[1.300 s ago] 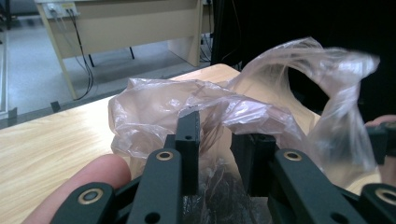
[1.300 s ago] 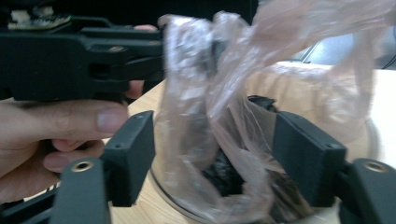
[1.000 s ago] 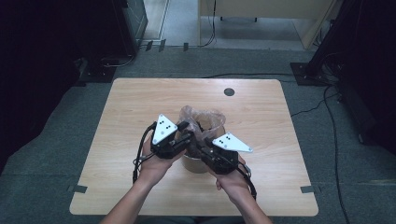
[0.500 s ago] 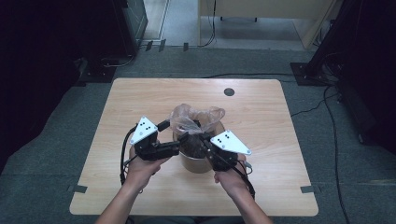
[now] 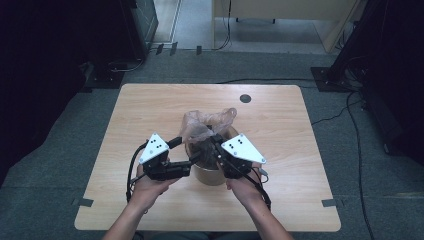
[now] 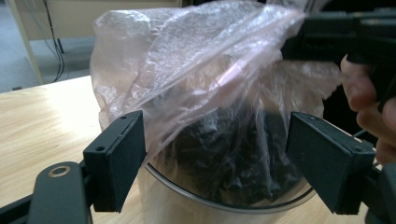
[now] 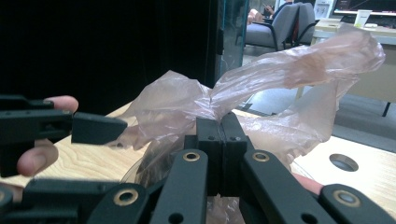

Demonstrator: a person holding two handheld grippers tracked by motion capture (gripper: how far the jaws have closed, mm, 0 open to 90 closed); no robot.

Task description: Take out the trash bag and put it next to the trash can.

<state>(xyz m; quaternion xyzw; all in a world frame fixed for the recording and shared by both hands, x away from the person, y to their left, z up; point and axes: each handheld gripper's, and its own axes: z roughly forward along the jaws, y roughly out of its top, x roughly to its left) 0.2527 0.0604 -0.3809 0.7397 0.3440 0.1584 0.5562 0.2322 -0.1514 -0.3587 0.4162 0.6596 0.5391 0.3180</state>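
Pinching plastic bag (image 7: 261, 88), right hand-held gripper (image 7: 220, 122), left hand-held gripper (image 6: 219, 163) agape beside pot (image 6: 210, 205)

Thin translucent pinkish bag (image 5: 205, 125), crumpled, standing up out of a round metal-rimmed pot (image 5: 207, 172) holding dark contents. Top of bag pinched between shut jaws of right gripper (image 7: 220, 122). Pot sitting just ahead of left gripper (image 6: 217, 154), between its spread jaws.
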